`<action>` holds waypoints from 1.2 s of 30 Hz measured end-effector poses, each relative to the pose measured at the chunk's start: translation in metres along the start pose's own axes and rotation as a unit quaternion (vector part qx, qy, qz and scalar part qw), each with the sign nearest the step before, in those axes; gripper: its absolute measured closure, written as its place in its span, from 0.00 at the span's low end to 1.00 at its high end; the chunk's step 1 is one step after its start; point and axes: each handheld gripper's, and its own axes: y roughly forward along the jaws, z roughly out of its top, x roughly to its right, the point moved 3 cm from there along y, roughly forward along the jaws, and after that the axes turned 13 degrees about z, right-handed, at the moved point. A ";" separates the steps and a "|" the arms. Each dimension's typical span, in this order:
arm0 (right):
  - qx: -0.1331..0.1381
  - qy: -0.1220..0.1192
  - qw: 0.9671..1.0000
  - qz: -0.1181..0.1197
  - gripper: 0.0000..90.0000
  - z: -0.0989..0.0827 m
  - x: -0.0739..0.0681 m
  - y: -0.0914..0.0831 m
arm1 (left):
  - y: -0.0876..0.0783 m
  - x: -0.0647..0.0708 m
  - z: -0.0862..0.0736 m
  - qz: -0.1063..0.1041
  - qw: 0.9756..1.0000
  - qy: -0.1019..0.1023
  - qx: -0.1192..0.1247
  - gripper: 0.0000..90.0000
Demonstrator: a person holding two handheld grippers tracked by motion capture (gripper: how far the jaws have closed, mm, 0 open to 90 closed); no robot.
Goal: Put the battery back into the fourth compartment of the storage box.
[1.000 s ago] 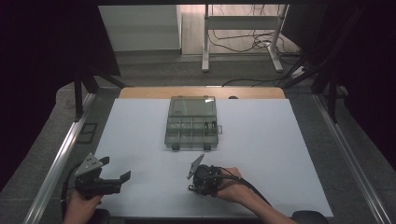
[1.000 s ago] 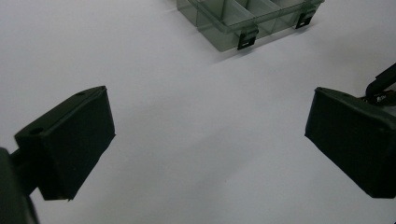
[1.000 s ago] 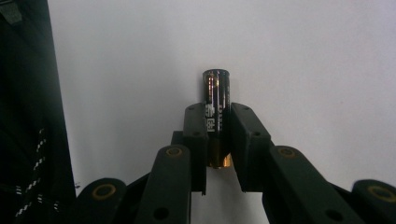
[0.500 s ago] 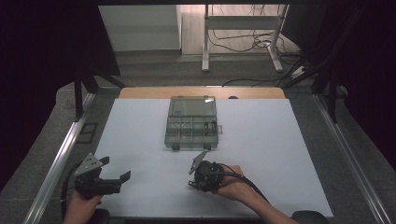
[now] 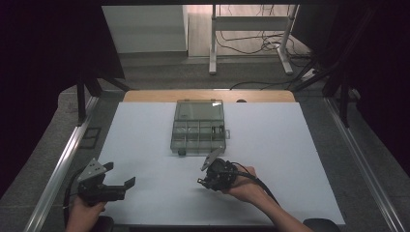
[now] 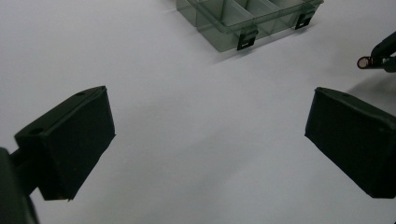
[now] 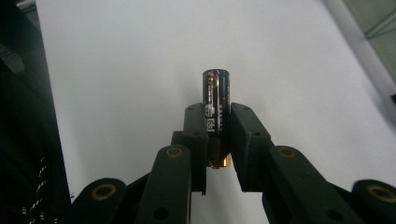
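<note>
Right tool grips a battery near the organiser box

The right tool [image 7: 217, 135] has its jaws clamped on a black battery [image 7: 216, 105] with a gold end, which stands up between the pads and sticks out past their tips. In the high view the right tool [image 5: 212, 176], held in the person's right hand [image 5: 246, 186], sits above the white counter [image 5: 300, 159], just in front of the clear compartment box [image 5: 198, 128]. That box lies flat at the middle of the counter with its lid shut and two dark latches on the near edge.

The left tool [image 5: 118, 186] is at the counter's near left corner, well apart from the box. Its jaws stand wide open with nothing between them; the left gripper view shows bare counter between the two black pads, with the box [image 6: 243, 18] farther off
</note>
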 end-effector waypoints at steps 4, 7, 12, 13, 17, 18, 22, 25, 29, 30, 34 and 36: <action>0.012 0.010 1.000 -0.007 0.85 0.000 0.004 -0.006 | 0.000 0.000 0.000 0.000 1.000 0.001 -0.001 0.02; 0.020 0.015 1.000 -0.012 0.85 0.001 0.007 -0.011 | 0.000 0.000 0.000 0.001 1.000 0.000 -0.001 0.02; 0.034 0.023 0.999 -0.019 0.85 0.002 0.014 -0.019 | 0.000 0.000 0.000 0.001 1.000 -0.001 -0.002 0.02; 0.038 0.024 0.999 -0.019 0.85 0.002 0.015 -0.020 | 0.000 0.000 0.000 0.001 1.000 -0.001 -0.002 0.02; 0.044 0.029 0.998 -0.026 0.85 0.004 0.020 -0.025 | 0.000 0.000 0.000 0.001 1.000 -0.001 -0.002 0.02; 0.047 0.030 0.998 -0.027 0.85 0.004 0.022 -0.026 | 0.000 0.000 0.000 0.001 1.000 -0.002 -0.002 0.02; 0.052 0.036 0.997 -0.037 0.85 0.005 0.027 -0.029 | 0.001 0.000 0.000 0.001 1.000 -0.002 -0.002 0.02; 0.055 0.038 0.997 -0.044 0.85 0.007 0.032 -0.031 | 0.001 0.000 0.000 0.001 1.000 -0.002 -0.002 0.02; 0.059 0.044 0.996 -0.052 0.85 0.009 0.039 -0.036 | 0.001 0.000 0.000 0.001 1.000 -0.002 -0.002 0.02; 0.059 0.044 0.996 -0.055 0.85 0.010 0.041 -0.037 | 0.001 0.000 0.000 0.001 1.000 -0.002 -0.002 0.02; 0.066 0.054 0.994 -0.064 0.85 0.013 0.049 -0.043 | 0.001 -0.001 0.000 0.000 1.000 -0.003 -0.002 0.02; 0.067 0.057 0.994 -0.067 0.85 0.015 0.053 -0.045 | 0.001 -0.001 0.000 0.000 1.000 -0.003 -0.002 0.02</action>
